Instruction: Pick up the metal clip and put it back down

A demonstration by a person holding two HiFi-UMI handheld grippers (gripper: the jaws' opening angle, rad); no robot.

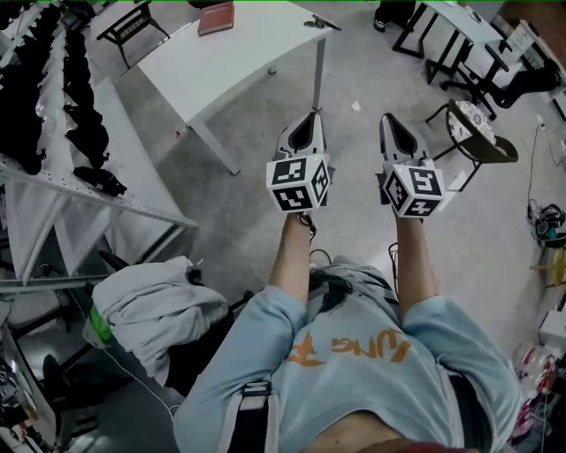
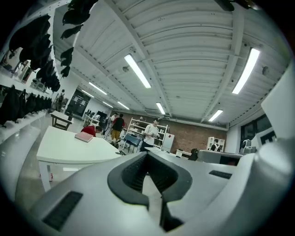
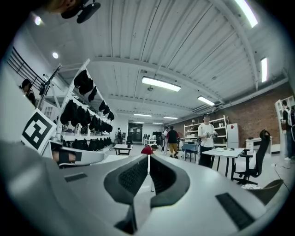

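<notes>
I cannot pick out a metal clip with certainty in any view. A small dark object [image 1: 320, 23] lies at the right corner of the white table [image 1: 230, 66], too small to identify. My left gripper [image 1: 307, 119] and right gripper [image 1: 392, 119] are held side by side above the grey floor, well short of that table. Both point away from the person, and their jaws are shut with nothing between them. In the left gripper view the left gripper [image 2: 148, 154] points up across the room, with its jaws meeting. The right gripper [image 3: 149, 156] looks the same in the right gripper view.
A reddish book [image 1: 216, 18] lies on the white table. A white rack with black items [image 1: 53, 106] runs along the left. A grey cloth heap [image 1: 155, 305] sits near the person's left side. A round-seat chair [image 1: 473, 128] stands to the right. People stand far across the room [image 3: 206, 138].
</notes>
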